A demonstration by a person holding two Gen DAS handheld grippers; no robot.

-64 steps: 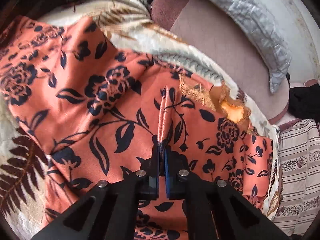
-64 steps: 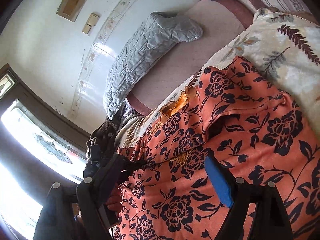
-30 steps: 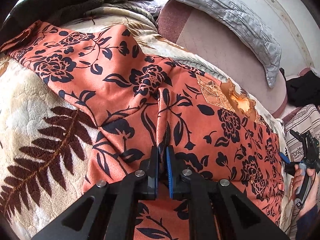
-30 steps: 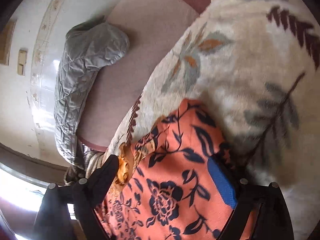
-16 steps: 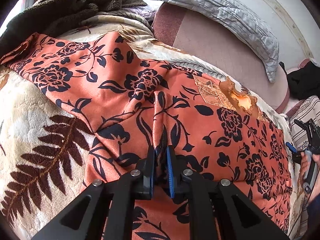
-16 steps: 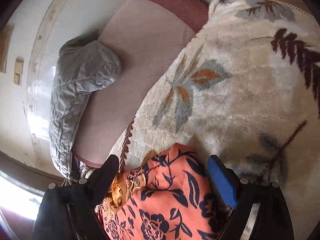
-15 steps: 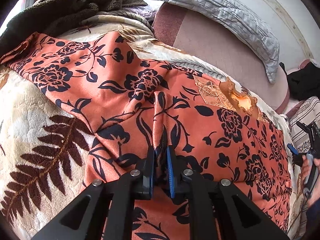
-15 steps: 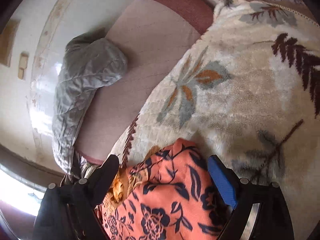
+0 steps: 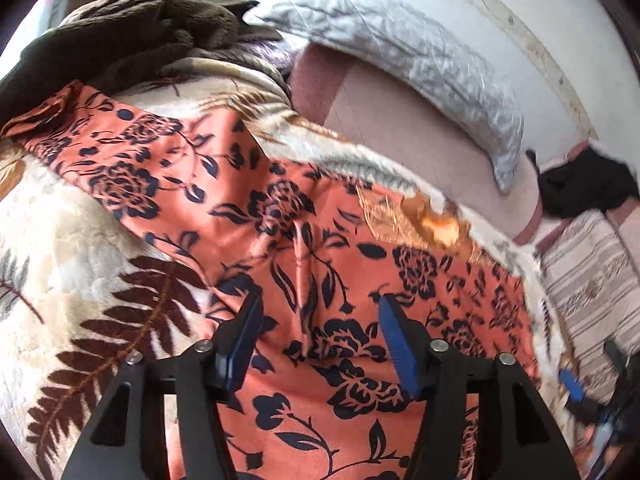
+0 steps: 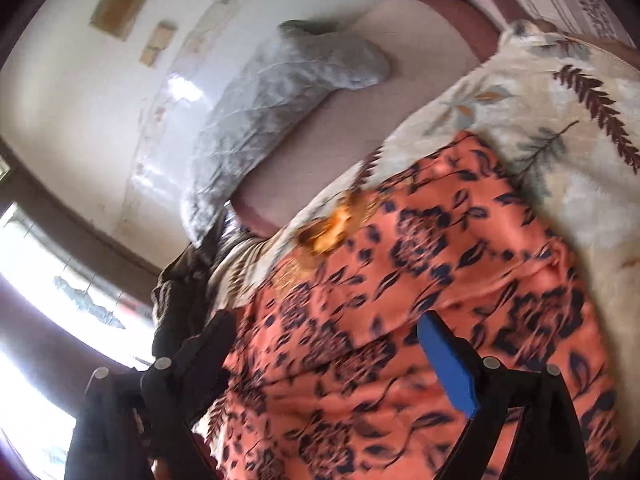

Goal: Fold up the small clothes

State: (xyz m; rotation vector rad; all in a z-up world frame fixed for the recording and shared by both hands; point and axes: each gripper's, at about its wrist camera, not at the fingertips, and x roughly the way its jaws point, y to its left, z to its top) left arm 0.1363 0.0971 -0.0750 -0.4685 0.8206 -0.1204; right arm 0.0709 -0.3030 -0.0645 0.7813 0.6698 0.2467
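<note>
Left wrist view, nearest first: the left gripper (image 9: 318, 314) fills the bottom of the frame, its jaws opening, wide apart, with a raised crease of the orange floral garment (image 9: 320, 248) running up between them and neither blue pad pressing on it. That garment, orange with dark navy flowers and leaves, lies spread across the middle of the frame from upper left to lower right, with a golden embroidered patch (image 9: 424, 220) at its upper right edge. Under it is a cream blanket with brown fern prints (image 9: 76, 264), filling the left side. At the lower right edge the right gripper (image 9: 592, 384) shows blurred, with a blue pad. Farther back, a dark brown fleece heap (image 9: 120, 28) sits at upper left, a silver-grey quilted pillow (image 9: 404, 60) stretches across the top against a pale wall, and a striped cushion (image 9: 592, 264) lies at right.

Right wrist view, motion-blurred: the right gripper (image 10: 324, 336) stands wide, nothing pinched, its black finger at lower left and blue pad at lower centre-right, hovering over the same orange garment (image 10: 400, 300), which fills the lower half. Beyond it, the fern blanket (image 10: 540, 92) is at upper right, the grey pillow (image 10: 272, 100) at centre, and a bright window (image 10: 48, 300) at left.
</note>
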